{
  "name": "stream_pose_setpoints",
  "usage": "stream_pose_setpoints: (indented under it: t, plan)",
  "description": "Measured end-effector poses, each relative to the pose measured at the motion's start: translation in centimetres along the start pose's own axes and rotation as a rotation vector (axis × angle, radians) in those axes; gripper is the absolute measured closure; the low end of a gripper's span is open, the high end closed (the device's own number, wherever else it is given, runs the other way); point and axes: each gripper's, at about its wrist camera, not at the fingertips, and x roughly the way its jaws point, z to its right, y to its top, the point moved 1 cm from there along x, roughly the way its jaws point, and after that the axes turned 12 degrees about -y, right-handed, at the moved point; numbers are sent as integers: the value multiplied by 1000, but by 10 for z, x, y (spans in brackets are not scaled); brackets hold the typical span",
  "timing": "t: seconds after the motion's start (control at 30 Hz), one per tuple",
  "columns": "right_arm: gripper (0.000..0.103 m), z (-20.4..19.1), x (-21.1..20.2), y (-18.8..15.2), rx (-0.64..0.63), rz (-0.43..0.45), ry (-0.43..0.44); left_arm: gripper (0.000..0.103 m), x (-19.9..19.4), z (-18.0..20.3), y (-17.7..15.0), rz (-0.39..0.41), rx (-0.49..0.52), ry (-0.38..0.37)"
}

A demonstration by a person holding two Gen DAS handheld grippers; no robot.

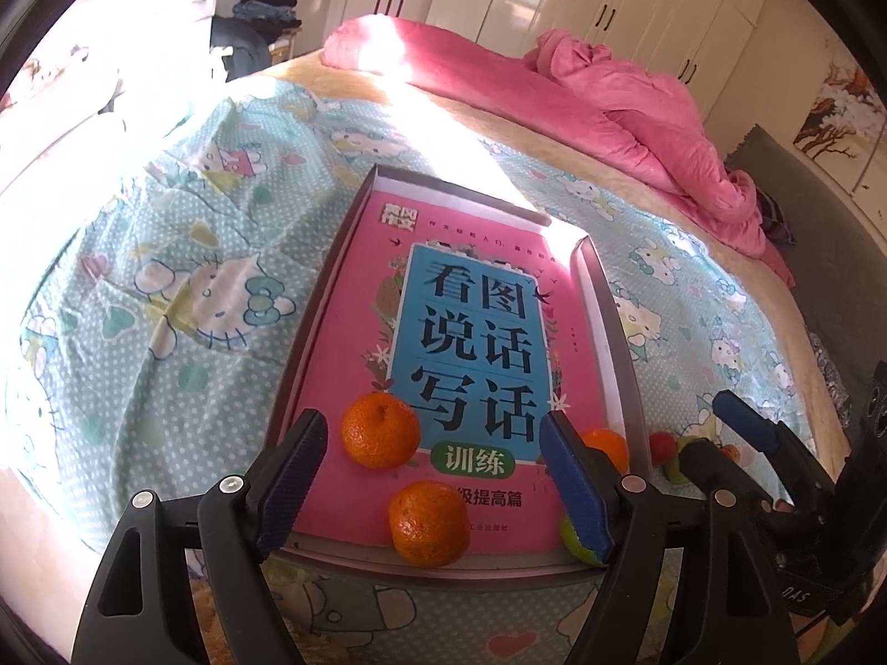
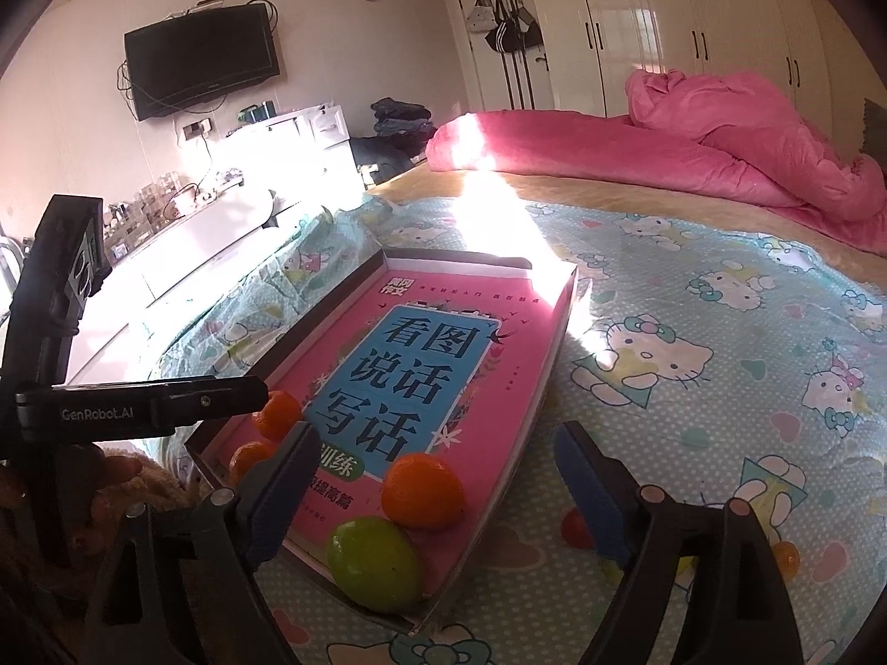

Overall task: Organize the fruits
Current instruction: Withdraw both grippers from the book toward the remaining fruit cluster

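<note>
Both claws spread, nothing pinched: left gripper (image 1: 435, 476) over two tangerines (image 1: 380, 430) in the tray (image 1: 310, 327), right gripper (image 2: 438, 490) over a third tangerine (image 2: 423, 491) and a green lime (image 2: 374, 563) at the tray's near edge. More small fruits (image 2: 576, 529) loose on the bedsheet (image 2: 720, 388), just behind the right claw's outer finger, partly hidden. Likely trouble: round fruit rolling off the slick book cover (image 2: 388, 382) if nudged, or tray tipping on soft bedding under a downward press.

Book title: "看图说话写话" in large black characters on the blue panel of the pink book (image 1: 471, 332).
Green badge on book: "训练".
Left gripper (image 2: 166, 407) arm: "GenRobot.AI".
</note>
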Motion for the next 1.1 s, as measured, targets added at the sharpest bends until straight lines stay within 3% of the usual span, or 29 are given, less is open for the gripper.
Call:
stream_pose_setpoints:
  t: [0.57, 1.1]
  plan:
    - [9, 23, -25, 12, 57, 51, -40, 22, -18, 24, -1, 60, 62, 28]
    - [8, 53, -46, 12, 138, 49, -88, 22, -19, 79, -10, 30, 113, -72]
